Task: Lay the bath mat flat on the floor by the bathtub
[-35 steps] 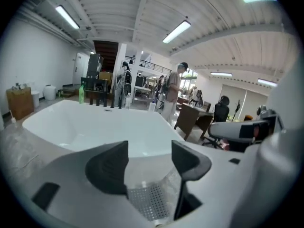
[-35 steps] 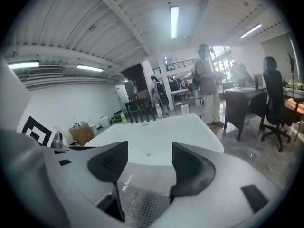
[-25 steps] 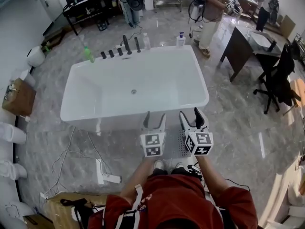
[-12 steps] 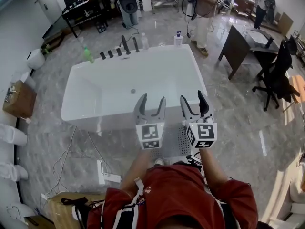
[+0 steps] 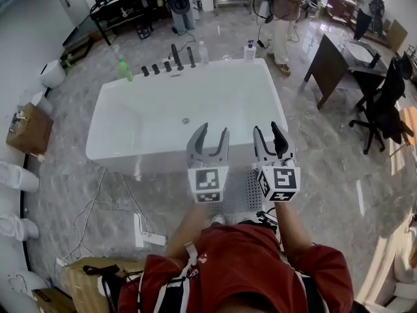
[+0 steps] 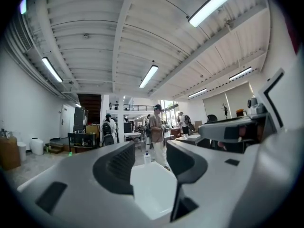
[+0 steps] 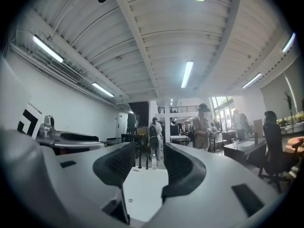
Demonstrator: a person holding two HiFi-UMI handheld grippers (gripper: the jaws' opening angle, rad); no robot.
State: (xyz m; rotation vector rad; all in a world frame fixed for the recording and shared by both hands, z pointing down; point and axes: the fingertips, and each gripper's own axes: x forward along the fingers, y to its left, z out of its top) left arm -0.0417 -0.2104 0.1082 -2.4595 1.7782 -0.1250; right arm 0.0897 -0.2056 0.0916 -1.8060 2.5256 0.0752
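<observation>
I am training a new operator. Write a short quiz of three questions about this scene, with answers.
1. True or false: the bath mat lies inside the bathtub.
2. Which colour is the bottle near the tub's far left corner? A red, B green, C blue.
3. What do the left gripper and the right gripper hold?
Key: 1 false, on the floor beside it. 2 B. 3 nothing; both jaws stand apart, having just closed partway.

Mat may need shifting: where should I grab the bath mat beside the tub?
Probably its edge nearest you, coming down from above: the bath mat lies flat on the floor beside the bathtub, whose wall blocks the far side.
</observation>
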